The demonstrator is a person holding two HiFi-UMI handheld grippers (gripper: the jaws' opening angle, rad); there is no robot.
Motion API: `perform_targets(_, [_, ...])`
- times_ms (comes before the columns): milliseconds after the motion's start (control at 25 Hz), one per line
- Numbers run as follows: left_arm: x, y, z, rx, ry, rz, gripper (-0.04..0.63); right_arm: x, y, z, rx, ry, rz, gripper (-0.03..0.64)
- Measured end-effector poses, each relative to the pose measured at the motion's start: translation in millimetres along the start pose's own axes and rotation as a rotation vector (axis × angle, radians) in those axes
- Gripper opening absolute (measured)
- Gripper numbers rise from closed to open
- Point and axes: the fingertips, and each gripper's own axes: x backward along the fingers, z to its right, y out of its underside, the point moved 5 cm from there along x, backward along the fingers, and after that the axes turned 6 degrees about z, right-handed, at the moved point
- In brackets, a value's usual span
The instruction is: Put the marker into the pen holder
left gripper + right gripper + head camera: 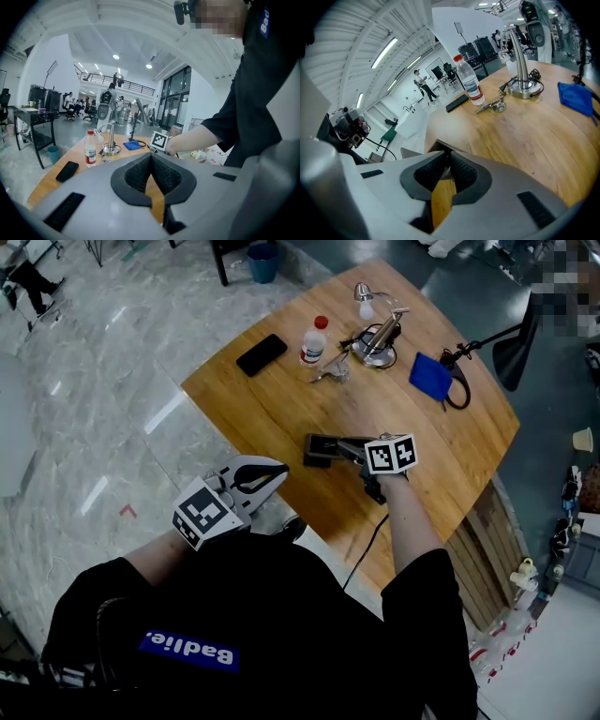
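I cannot make out a marker or a pen holder in any view. My right gripper [311,451] hovers over the middle of the wooden table [281,413], jaws pointing left. Its jaws are shut with nothing between them [447,159]. My left gripper [279,470] is held off the table's near edge, over the floor. Its pads meet and are empty [151,157]. A metal desk lamp on a round base [377,343] stands at the far side with small silver objects [330,371] beside it.
A white bottle with a red cap [314,341] and a black phone [262,354] lie at the far left of the table. A blue cloth [431,377] and a black cable [459,395] are at the far right. Marble floor surrounds the table.
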Motion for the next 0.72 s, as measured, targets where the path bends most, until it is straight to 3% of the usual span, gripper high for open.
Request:
perform_targets(360, [2.1,0.9,0.6,0.000,0.012,-0.004,0.009,8.4,-5.1,6.0,-0.008,0.001,0.029,0.060])
perform_targets(720, [-3.7,-10.1,6.2,-0.019,0.069,0.012,0.009,70.2,-29.1,-20.1,0.087,0.110,0.179,0.067])
